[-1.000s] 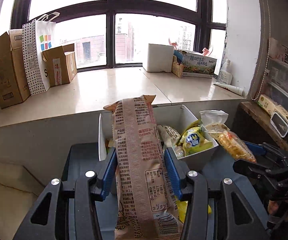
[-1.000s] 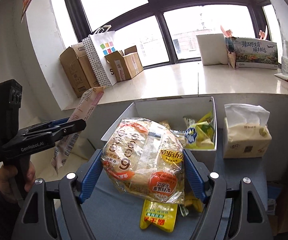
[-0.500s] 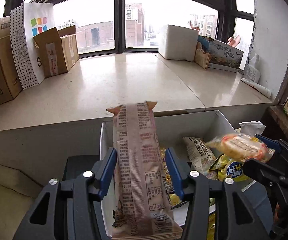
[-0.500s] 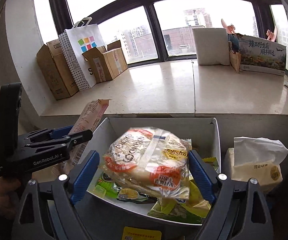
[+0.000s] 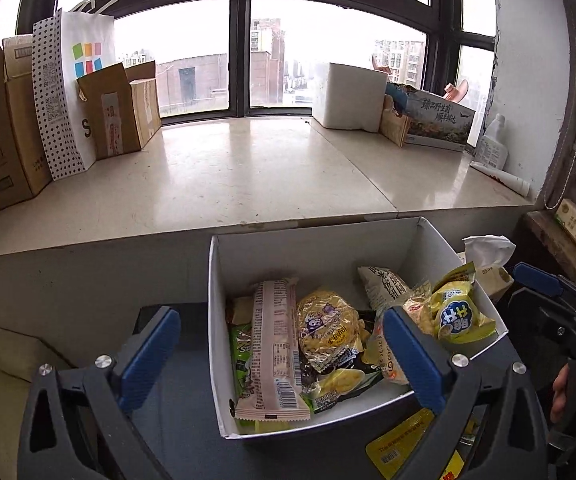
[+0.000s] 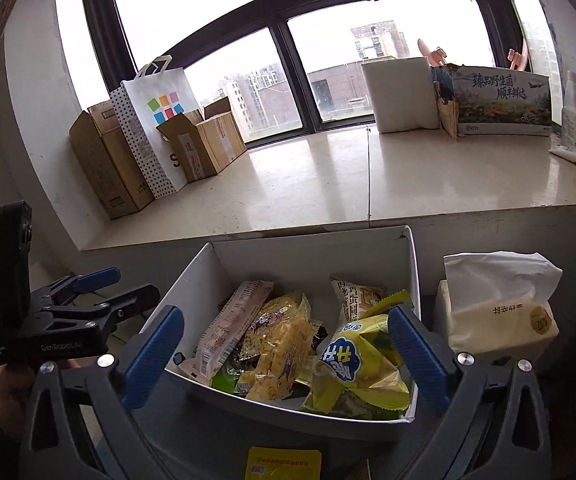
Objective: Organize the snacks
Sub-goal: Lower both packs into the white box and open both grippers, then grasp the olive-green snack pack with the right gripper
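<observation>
Both tongs, left (image 5: 280,352) and right (image 6: 284,344), gape empty, jaws still widening, over the box (image 5: 224,360) of light, crinkly, crushable packets (image 5: 274,344), best pinched gently across their middles.

Right claw (image 6: 284,356) is opening wide, both blue pads clear, nothing between them but the white box (image 6: 415,276) below. In the box, a pink wrapper (image 6: 230,324) lies beside yellow packs (image 6: 284,356), and a bright yellow bag (image 6: 357,372) sits on the right. Tissue pack (image 6: 499,312) stands just beside the box. Left claw (image 6: 100,296) hangs open at the left edge.
</observation>
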Action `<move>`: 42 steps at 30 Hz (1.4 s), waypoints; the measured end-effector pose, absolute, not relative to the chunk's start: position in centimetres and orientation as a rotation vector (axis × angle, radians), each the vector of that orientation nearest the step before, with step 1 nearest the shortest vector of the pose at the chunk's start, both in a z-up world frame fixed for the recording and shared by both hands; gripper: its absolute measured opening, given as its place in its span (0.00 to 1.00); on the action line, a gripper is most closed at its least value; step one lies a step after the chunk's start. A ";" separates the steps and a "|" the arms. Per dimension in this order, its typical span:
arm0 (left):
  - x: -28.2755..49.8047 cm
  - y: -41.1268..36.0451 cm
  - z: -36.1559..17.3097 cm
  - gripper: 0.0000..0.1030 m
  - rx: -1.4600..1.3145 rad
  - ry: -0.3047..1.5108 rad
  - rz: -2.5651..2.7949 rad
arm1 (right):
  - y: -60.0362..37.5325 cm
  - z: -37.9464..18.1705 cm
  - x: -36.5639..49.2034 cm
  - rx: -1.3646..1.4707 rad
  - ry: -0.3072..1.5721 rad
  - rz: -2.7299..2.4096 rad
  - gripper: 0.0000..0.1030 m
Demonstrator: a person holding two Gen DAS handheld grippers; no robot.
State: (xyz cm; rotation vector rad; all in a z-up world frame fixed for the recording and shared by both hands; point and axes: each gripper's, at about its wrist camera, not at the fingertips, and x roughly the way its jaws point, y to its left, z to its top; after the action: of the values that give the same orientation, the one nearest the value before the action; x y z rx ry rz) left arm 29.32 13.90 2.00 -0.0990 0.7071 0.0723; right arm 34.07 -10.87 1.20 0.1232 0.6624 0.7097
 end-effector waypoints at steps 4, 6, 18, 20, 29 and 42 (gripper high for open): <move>26.1 12.8 3.0 1.00 -0.078 0.684 0.052 | -12.8 2.2 31.9 0.144 0.629 0.718 1.00; 23.9 12.1 3.4 1.00 -0.065 0.674 0.033 | -14.5 2.4 30.1 0.173 0.612 0.737 1.00; 8.0 8.9 -0.4 1.00 -0.237 0.656 -0.047 | -20.9 -4.8 20.4 0.206 0.744 0.743 1.00; 6.1 8.6 -1.3 1.00 -0.283 0.654 -0.052 | -20.9 -6.2 19.6 0.174 0.762 0.735 1.00; 3.6 6.9 -3.3 1.00 -0.275 0.695 -0.042 | -19.0 -9.6 20.2 0.053 0.842 0.706 1.00; 4.5 6.3 -4.9 1.00 -0.253 0.742 -0.044 | -14.0 -12.9 28.0 -0.153 0.910 0.596 1.00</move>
State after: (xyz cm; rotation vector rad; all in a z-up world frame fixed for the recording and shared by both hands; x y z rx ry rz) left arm 4.52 6.29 -4.91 -0.2530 0.7420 -0.0437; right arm 27.96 -14.04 -12.94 -0.1527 0.9100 0.5964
